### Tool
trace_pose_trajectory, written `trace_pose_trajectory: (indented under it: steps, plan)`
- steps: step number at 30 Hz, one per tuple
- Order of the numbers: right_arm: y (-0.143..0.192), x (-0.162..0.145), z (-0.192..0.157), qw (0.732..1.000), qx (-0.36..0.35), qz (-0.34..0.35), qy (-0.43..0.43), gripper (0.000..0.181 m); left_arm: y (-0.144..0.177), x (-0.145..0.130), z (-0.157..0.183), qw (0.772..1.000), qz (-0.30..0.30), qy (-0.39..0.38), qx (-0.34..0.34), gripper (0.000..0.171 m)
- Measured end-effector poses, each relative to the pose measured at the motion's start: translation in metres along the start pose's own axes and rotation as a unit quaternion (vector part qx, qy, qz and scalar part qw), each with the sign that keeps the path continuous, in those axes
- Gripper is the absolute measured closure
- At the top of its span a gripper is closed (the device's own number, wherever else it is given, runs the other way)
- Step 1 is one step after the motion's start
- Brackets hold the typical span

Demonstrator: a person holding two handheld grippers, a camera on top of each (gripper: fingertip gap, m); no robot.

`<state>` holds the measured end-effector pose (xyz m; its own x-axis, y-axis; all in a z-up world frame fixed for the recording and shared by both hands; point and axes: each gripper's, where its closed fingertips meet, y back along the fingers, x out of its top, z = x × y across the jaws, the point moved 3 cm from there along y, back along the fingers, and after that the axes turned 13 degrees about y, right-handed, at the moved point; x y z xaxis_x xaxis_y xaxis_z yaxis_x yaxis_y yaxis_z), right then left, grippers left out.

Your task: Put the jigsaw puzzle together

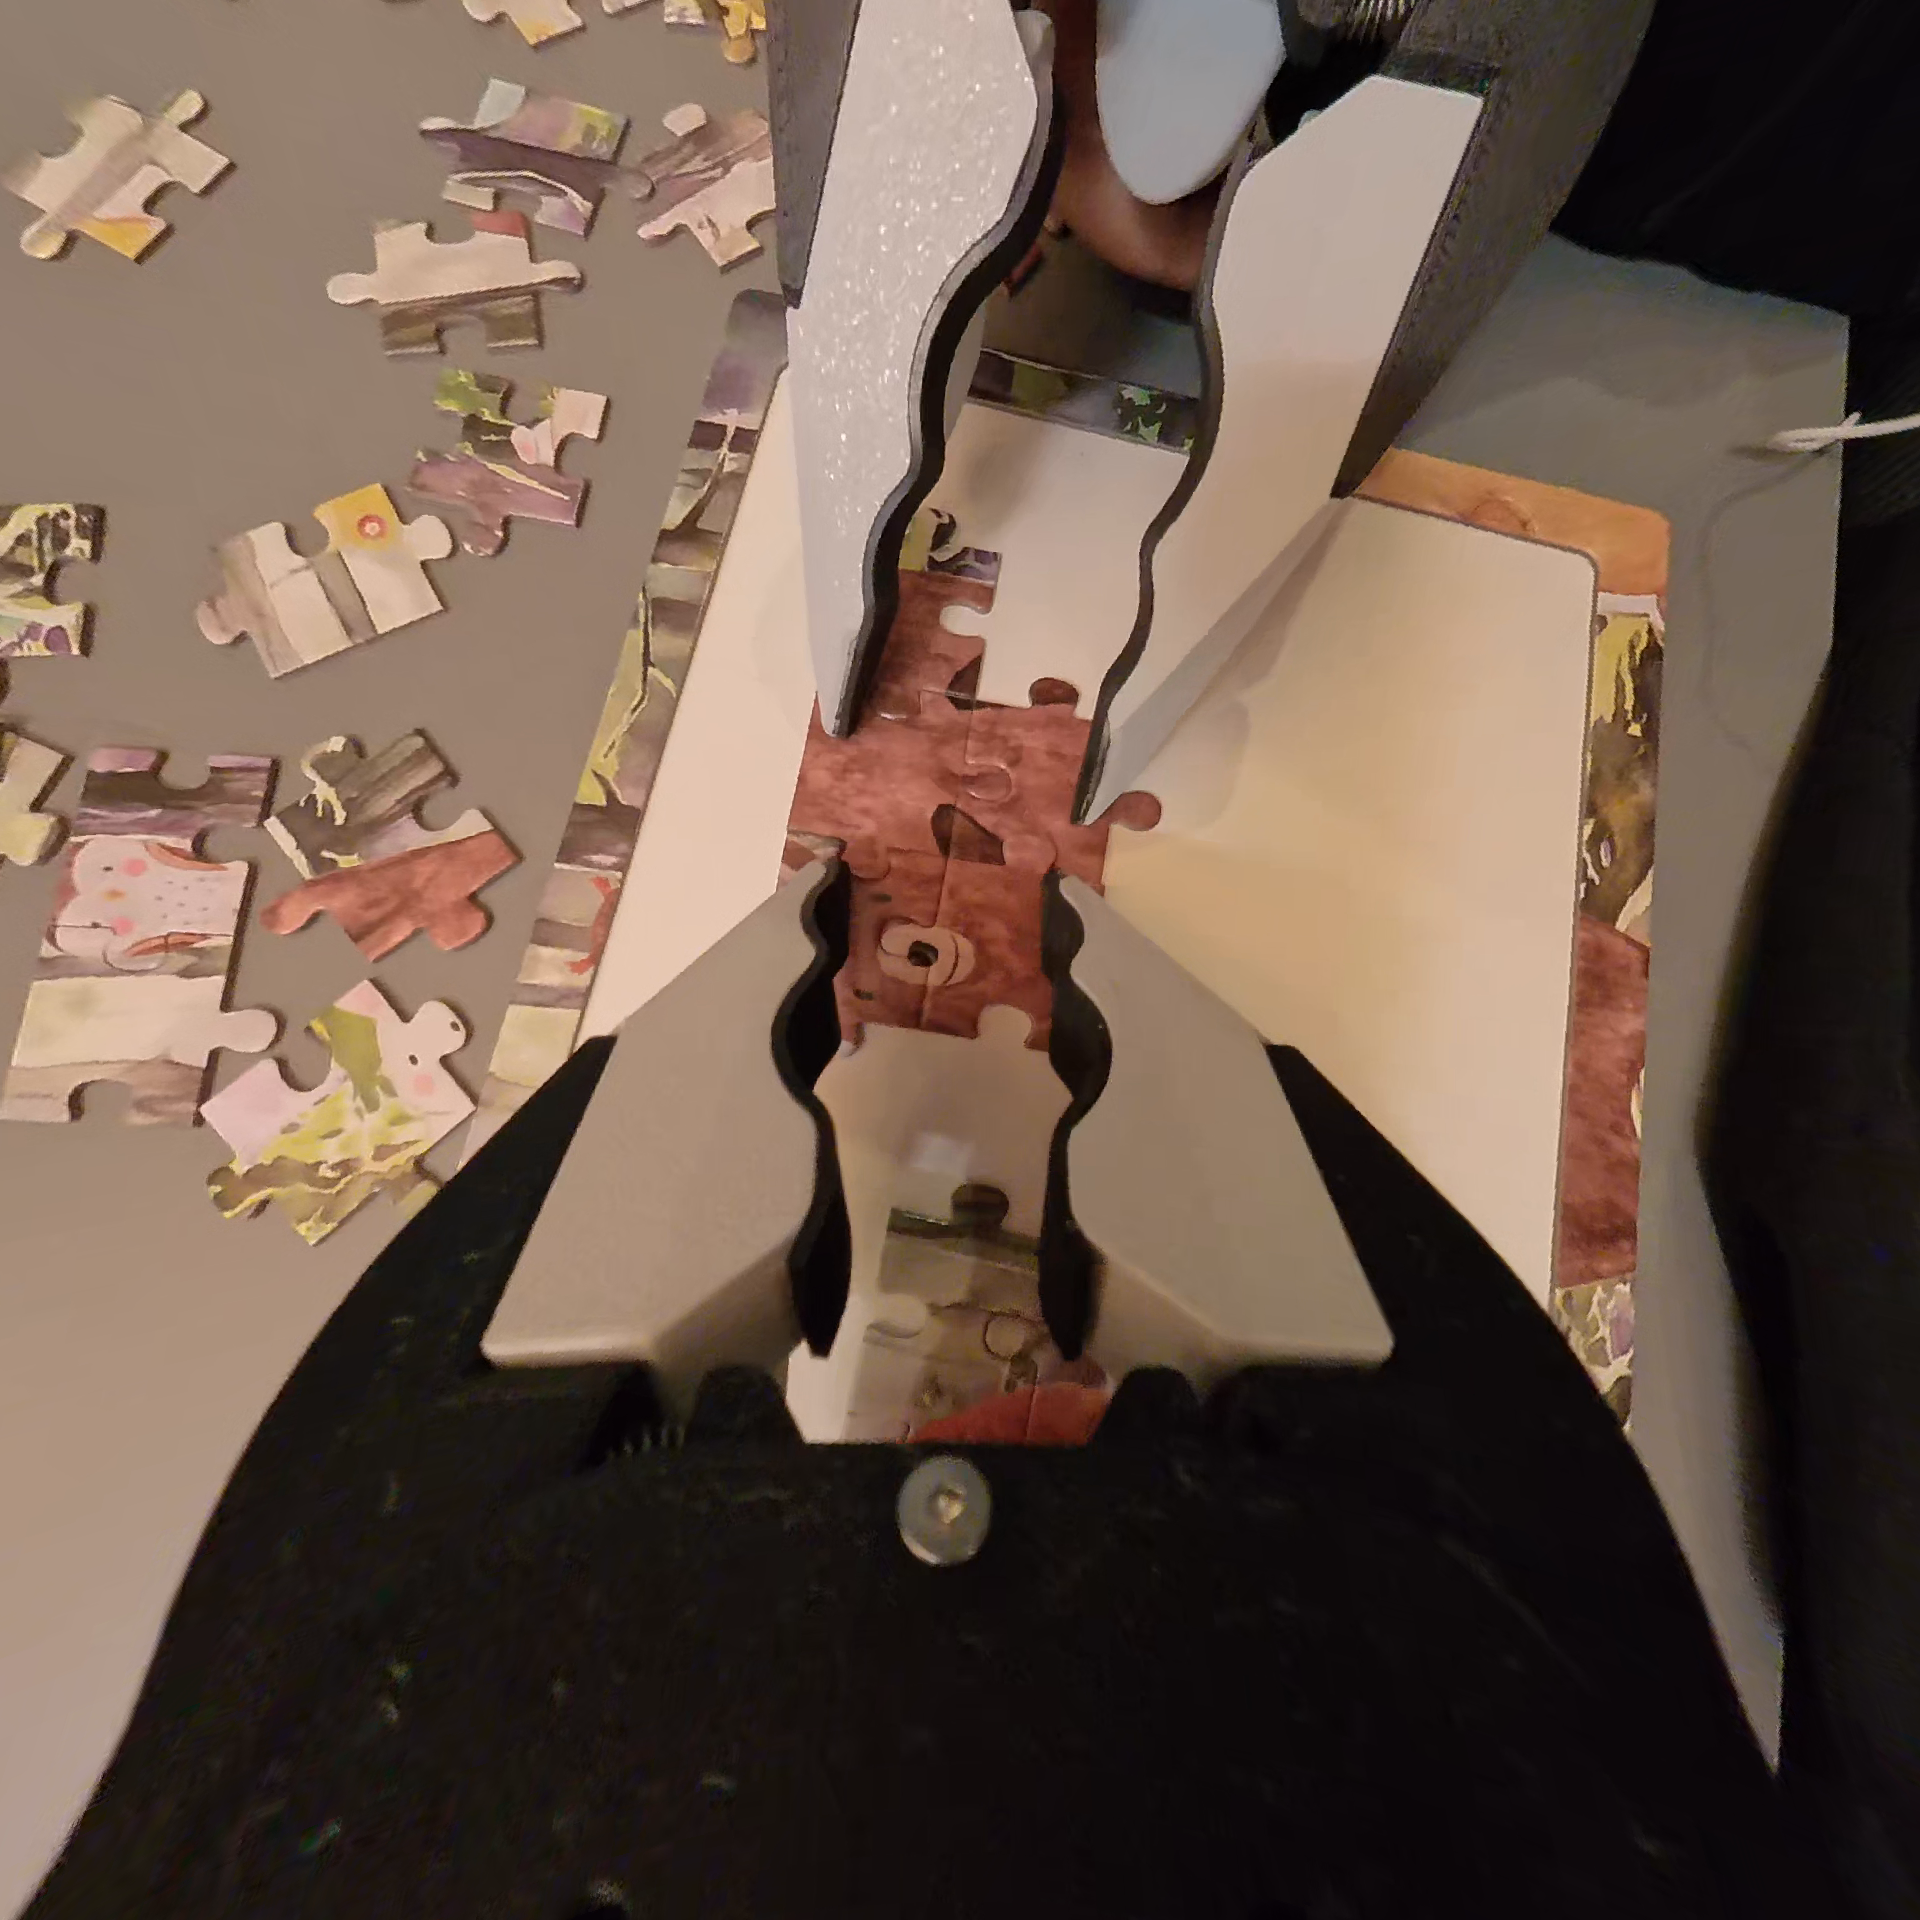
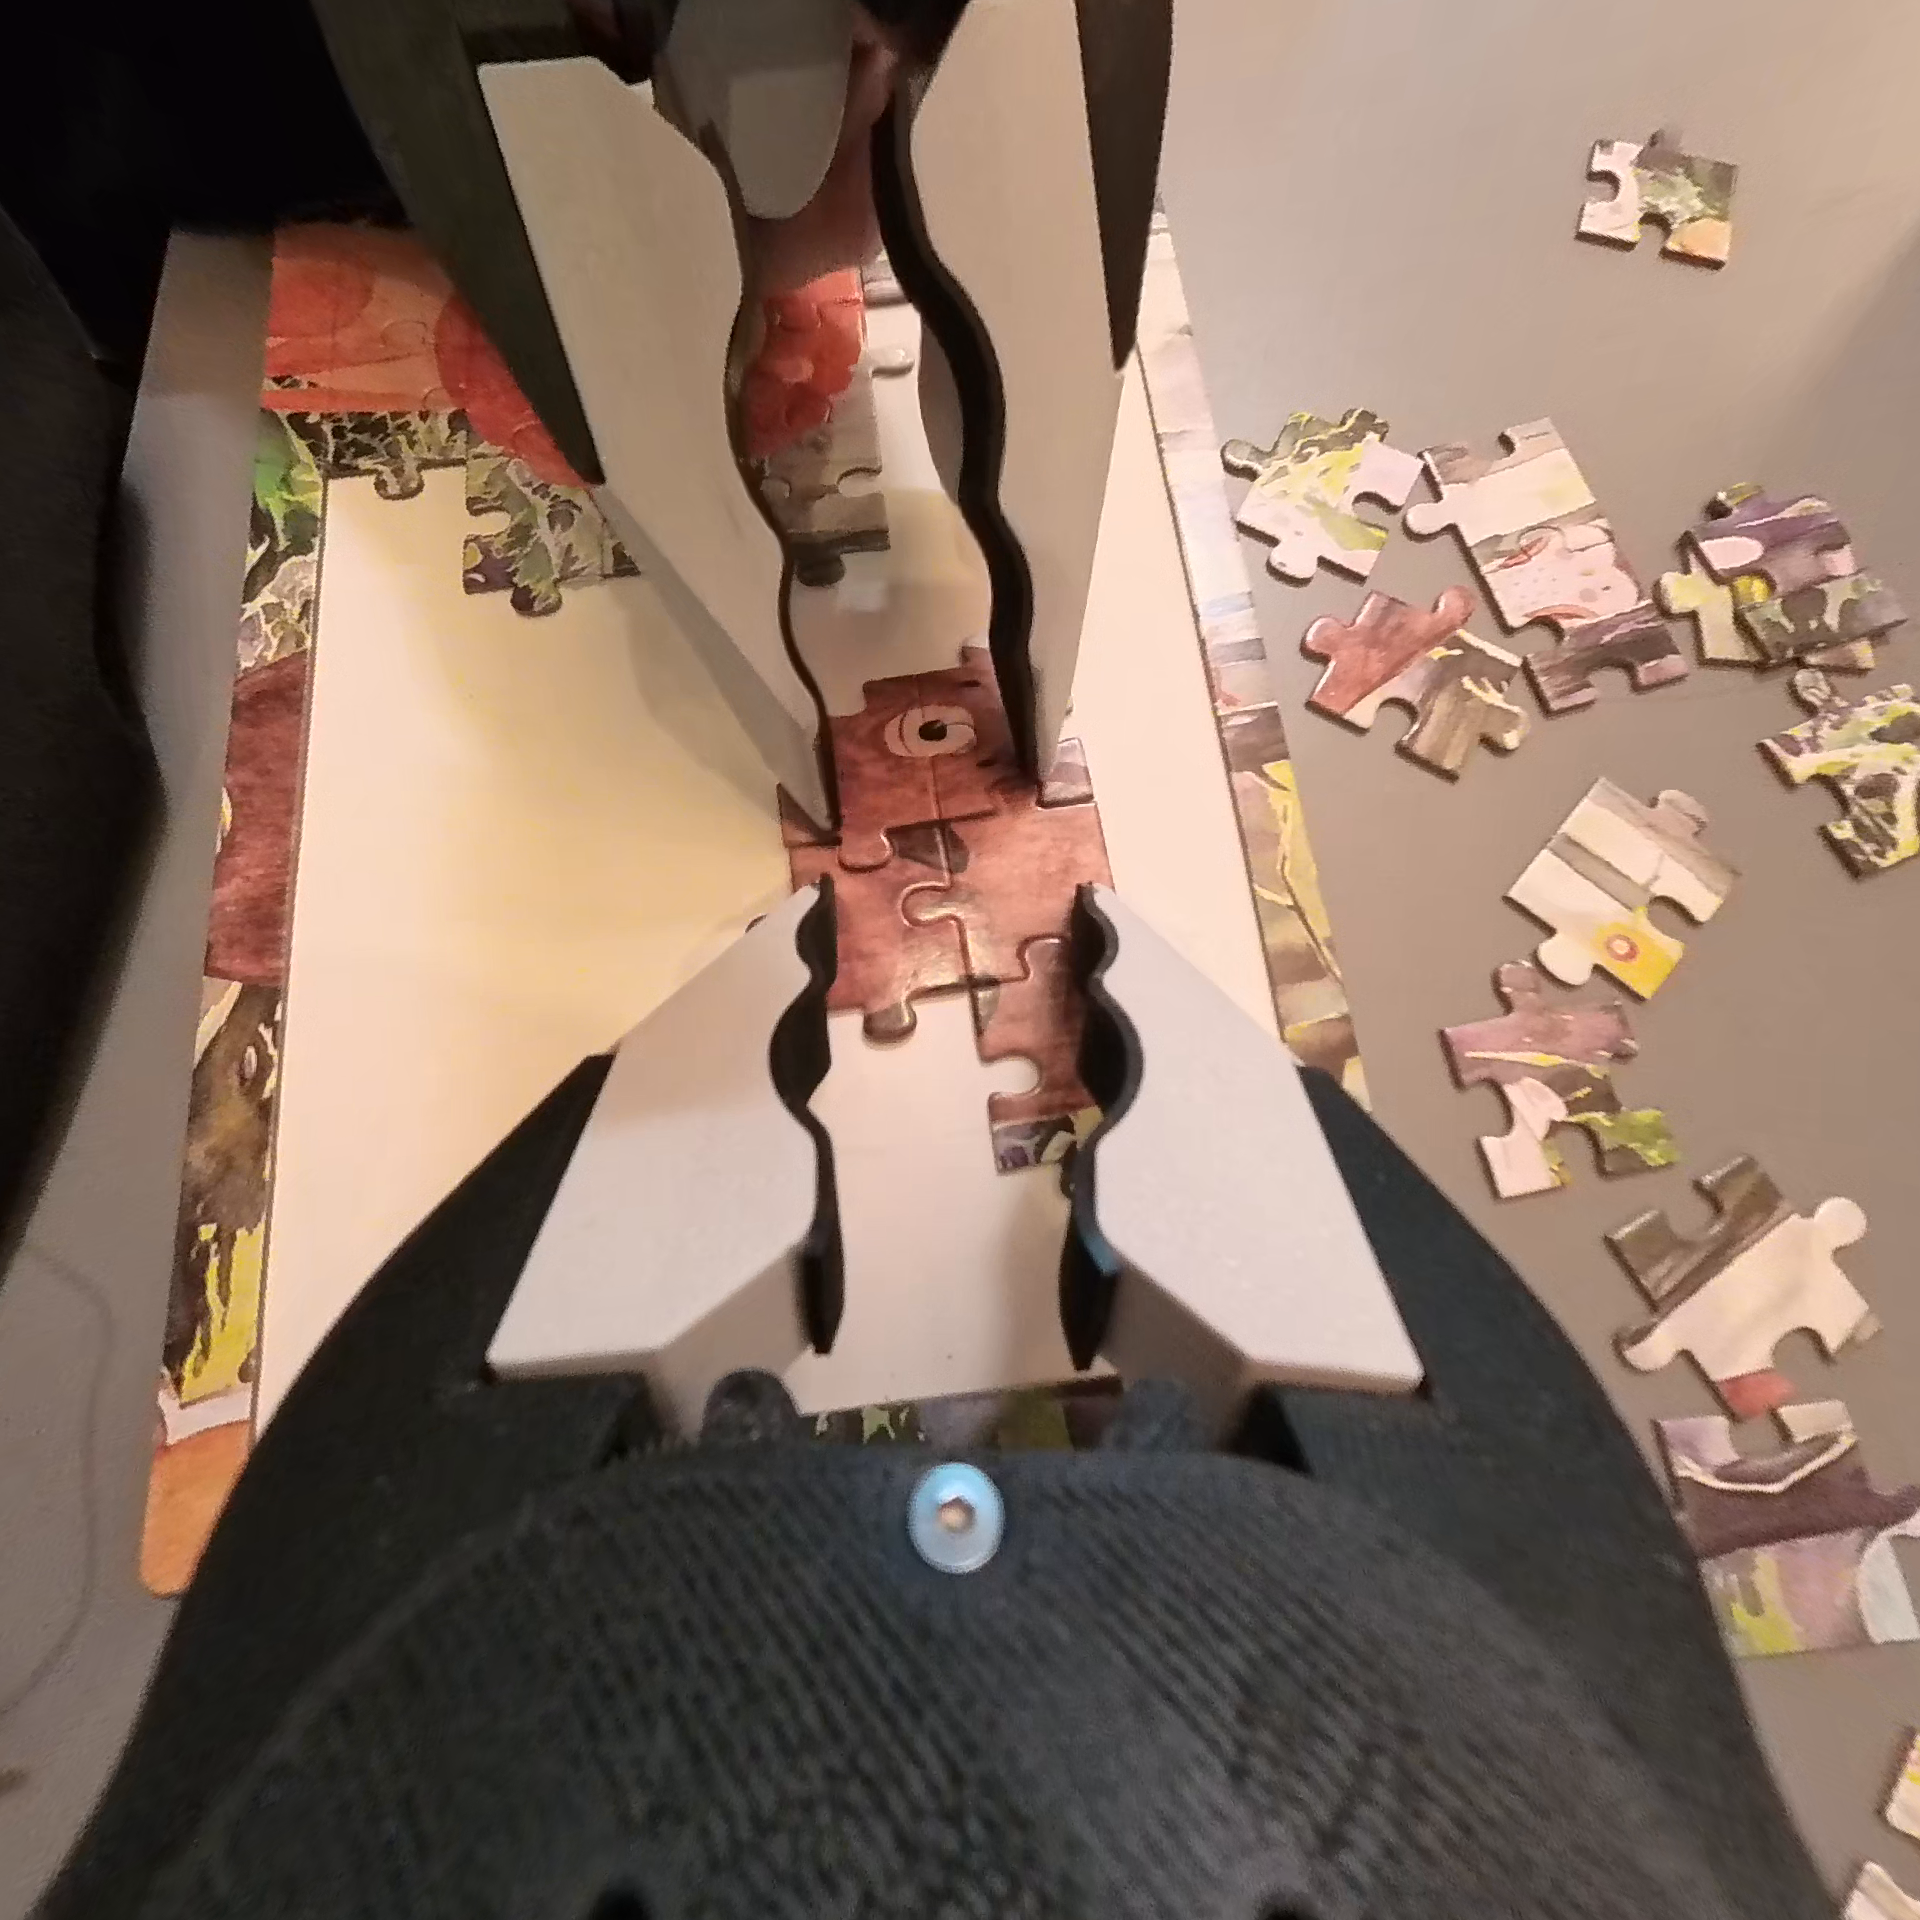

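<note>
A white puzzle board point(image 1: 1351, 831) with a joined picture border point(image 1: 644, 727) lies on the grey table. A cluster of several joined brown pieces point(image 1: 987, 966) with an eye on it sits in the board's middle. My left gripper point(image 1: 940, 878) is open, its tips at the cluster's near edge. My right gripper point(image 1: 966, 769) comes in from the opposite side, open, its tips down on the cluster's far part. In the right wrist view the cluster point(image 2: 997, 873) lies between my right gripper point(image 2: 956, 894) and the left gripper point(image 2: 935, 795). Neither holds a piece.
Several loose pieces point(image 1: 322, 592) lie scattered on the grey table left of the board, among them a brown and grey one point(image 1: 395, 862). They show right of the board in the right wrist view point(image 2: 1600, 894). More joined pieces point(image 2: 810, 395) sit at the board's end. My two grippers' fingertips are within a few centimetres of each other.
</note>
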<state>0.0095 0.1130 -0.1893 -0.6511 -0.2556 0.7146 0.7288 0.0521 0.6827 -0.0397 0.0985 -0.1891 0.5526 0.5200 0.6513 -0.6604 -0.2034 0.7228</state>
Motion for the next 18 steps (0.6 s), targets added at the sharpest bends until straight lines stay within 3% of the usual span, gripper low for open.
trace_pose_trajectory:
  steps: [18]
  plan:
    - [-0.0001,0.0000,-0.0001,1.000,-0.001,-0.001,0.000,0.137,-0.0014,0.0011,0.0008,1.000,0.000,0.010,0.002,0.142]
